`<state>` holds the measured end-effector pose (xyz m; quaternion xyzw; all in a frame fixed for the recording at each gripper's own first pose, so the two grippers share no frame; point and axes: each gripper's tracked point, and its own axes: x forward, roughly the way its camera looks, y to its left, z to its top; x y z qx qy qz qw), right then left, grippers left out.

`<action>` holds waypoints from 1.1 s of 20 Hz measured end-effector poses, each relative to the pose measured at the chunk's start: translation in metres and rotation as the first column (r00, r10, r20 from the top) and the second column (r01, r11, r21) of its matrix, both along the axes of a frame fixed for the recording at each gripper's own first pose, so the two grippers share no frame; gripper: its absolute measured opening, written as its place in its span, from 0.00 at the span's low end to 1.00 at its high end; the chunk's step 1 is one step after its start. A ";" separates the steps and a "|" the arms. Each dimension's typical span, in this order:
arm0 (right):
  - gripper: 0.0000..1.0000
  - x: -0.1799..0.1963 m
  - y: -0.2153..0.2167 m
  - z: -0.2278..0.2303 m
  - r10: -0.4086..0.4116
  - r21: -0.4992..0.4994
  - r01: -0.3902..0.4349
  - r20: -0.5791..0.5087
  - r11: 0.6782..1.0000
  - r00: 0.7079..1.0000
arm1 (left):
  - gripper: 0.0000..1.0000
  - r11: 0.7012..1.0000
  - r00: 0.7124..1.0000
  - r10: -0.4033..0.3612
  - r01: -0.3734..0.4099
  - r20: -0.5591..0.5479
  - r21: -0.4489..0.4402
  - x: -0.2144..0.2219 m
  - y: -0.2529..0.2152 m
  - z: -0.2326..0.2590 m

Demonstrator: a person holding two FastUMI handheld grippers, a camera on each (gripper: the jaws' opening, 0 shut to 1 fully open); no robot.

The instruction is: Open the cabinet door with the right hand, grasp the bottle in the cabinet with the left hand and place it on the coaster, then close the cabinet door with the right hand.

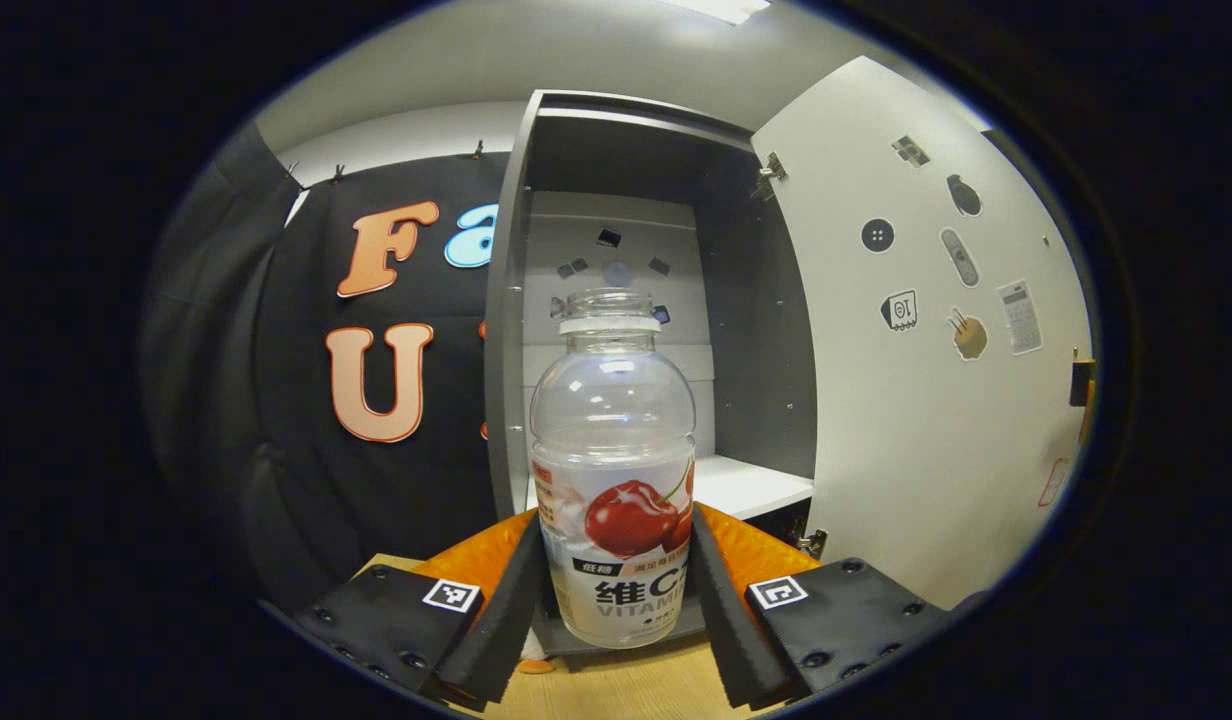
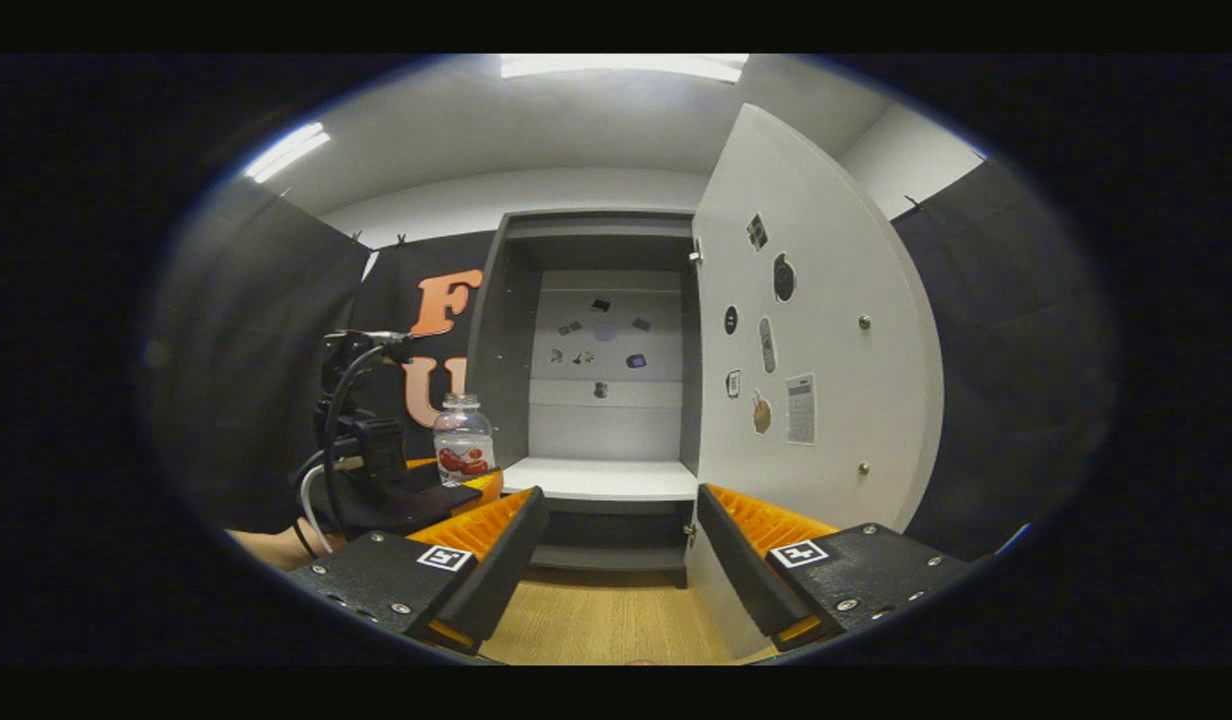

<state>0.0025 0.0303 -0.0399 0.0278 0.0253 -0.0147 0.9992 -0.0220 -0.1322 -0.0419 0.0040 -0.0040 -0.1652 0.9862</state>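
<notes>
A clear bottle [image 1: 613,470] with a cherry picture on its label stands upright between the fingers of my left gripper [image 1: 614,525], which is shut on its lower half. It hangs just above the wooden table, in front of the open cabinet [image 1: 616,150]. The white shelf [image 1: 756,485] behind it is bare. In the right gripper view the bottle [image 2: 463,440] is left of the cabinet [image 2: 596,240], held by the left gripper [image 2: 446,495]. My right gripper [image 2: 620,495] stands open before the shelf [image 2: 606,478], holding nothing. The door [image 2: 826,350] is swung open on the right.
The open door [image 1: 926,400] carries several stickers and stands right of the bottle. A wooden table [image 2: 596,620] runs up to the cabinet's base. A person's forearm [image 2: 266,545] and cables lie at the left. A small orange sliver [image 1: 536,665] lies under the bottle.
</notes>
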 end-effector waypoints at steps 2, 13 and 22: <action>0.93 -0.002 0.007 -0.004 0.023 0.018 -0.022 -0.012 1.000 1.000 | 0.83 1.000 1.000 0.017 -0.017 0.017 0.002 -0.013 0.014 -0.007; 0.93 0.029 0.080 -0.016 0.111 0.010 -0.111 -0.012 0.994 0.994 | 0.83 0.999 1.000 0.023 -0.023 -0.005 0.049 -0.060 0.062 -0.115; 0.93 0.048 0.117 -0.040 0.100 -0.046 -0.103 -0.078 0.994 0.992 | 0.83 0.994 0.990 0.080 -0.069 -0.118 0.090 -0.075 0.113 -0.225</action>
